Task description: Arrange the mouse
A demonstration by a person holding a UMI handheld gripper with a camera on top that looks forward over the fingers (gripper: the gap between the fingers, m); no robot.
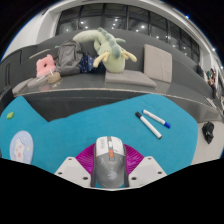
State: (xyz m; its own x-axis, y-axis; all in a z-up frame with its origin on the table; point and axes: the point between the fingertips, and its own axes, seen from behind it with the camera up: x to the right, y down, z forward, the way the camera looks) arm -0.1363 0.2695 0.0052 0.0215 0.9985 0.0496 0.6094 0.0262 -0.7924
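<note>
mouse (109, 158), grey with a lighter top and a scroll wheel near its front, sits right between the two fingers of the gripper (110, 172), its nose pointing away from the camera and its back end running down to where the fingers meet the view's lower edge. the fingers (72, 170) show as pale angular pieces on either side, and the magenta pads (87, 157) on their inner faces hug the mouse's flanks. the jaws are drawn in close on the mouse, and both pads appear to press its sides, so the mouse looks pinched between them; whether it also rests on the surface below cannot be told.

under and ahead of the mouse lies a teal mat (80, 125) with a wavy far edge, spread over a grey table (120, 95). two markers (150, 122), white-bodied with dark caps, lie on the mat just beyond the right finger, angled side by side and near each other. a pale round sticker or disc (20, 148) lies on the mat well off to the left. a small dark object (208, 130) sits far right at the mat's edge.

beyond the table stands a grey sofa (150, 65) with a pale green plush toy (105, 48) sprawled on it, and a pink item (45, 66) further left.
</note>
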